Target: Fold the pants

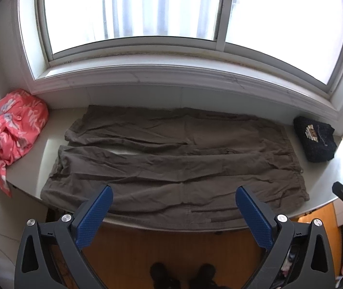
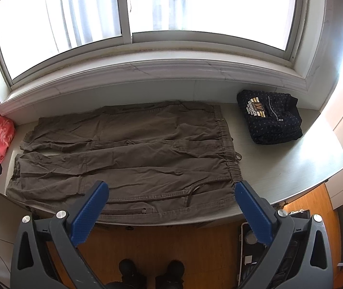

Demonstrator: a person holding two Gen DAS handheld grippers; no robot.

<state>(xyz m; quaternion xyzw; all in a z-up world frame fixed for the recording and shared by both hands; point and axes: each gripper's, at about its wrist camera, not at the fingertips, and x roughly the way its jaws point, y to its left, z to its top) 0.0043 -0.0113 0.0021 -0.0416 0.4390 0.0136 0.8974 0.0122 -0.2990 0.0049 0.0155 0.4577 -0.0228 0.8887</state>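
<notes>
Both grippers hang wide open over the near edge of the white ledge (image 2: 292, 168), nothing between their blue fingers. The brown pants (image 1: 171, 159) lie flat just beyond the left gripper (image 1: 173, 193); the right gripper (image 2: 171, 190) frames the waistband end. Past its right finger sits a folded dark garment (image 2: 270, 120), while a crumpled pink cloth (image 1: 14, 130) lies beyond the left gripper's left finger.
</notes>
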